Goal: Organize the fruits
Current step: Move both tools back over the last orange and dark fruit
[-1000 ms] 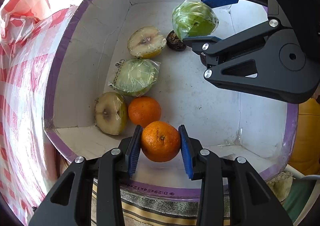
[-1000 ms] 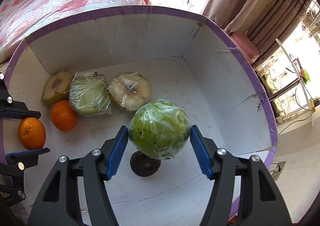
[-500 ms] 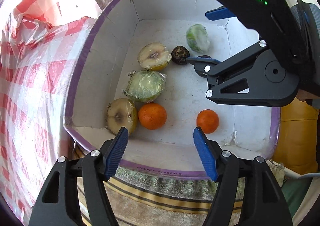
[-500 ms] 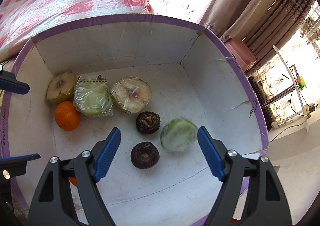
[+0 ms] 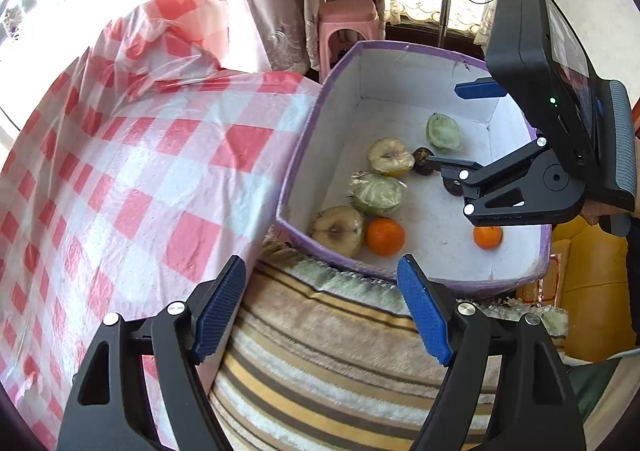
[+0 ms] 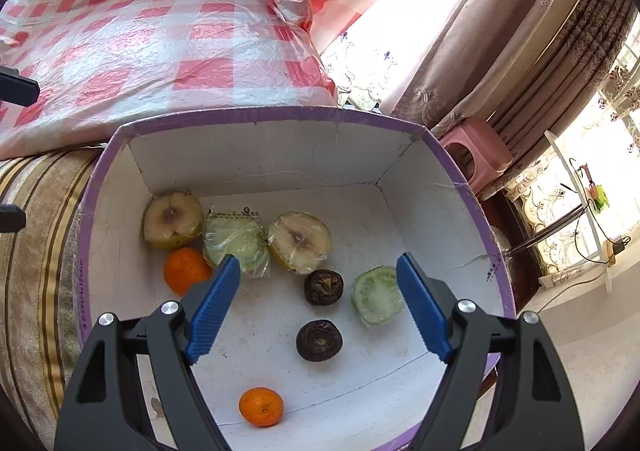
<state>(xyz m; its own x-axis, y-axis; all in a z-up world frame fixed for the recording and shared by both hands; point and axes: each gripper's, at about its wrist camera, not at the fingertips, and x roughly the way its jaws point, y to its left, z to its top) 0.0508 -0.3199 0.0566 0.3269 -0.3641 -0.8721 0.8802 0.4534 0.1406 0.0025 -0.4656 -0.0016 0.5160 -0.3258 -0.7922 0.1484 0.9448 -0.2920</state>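
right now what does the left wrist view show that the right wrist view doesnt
Only the left wrist view shows the right tool from outside, open above the box, and a yellow object past it. Only the right wrist view shows both dark round fruits fully. Both share the purple-rimmed box, two oranges, wrapped fruit halves and the checkered plastic.

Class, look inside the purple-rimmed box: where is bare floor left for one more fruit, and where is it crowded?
Bare floor lies between the lone orange, the dark fruit and the box wall. The far-left corner, around the wrapped green half, is crowded.
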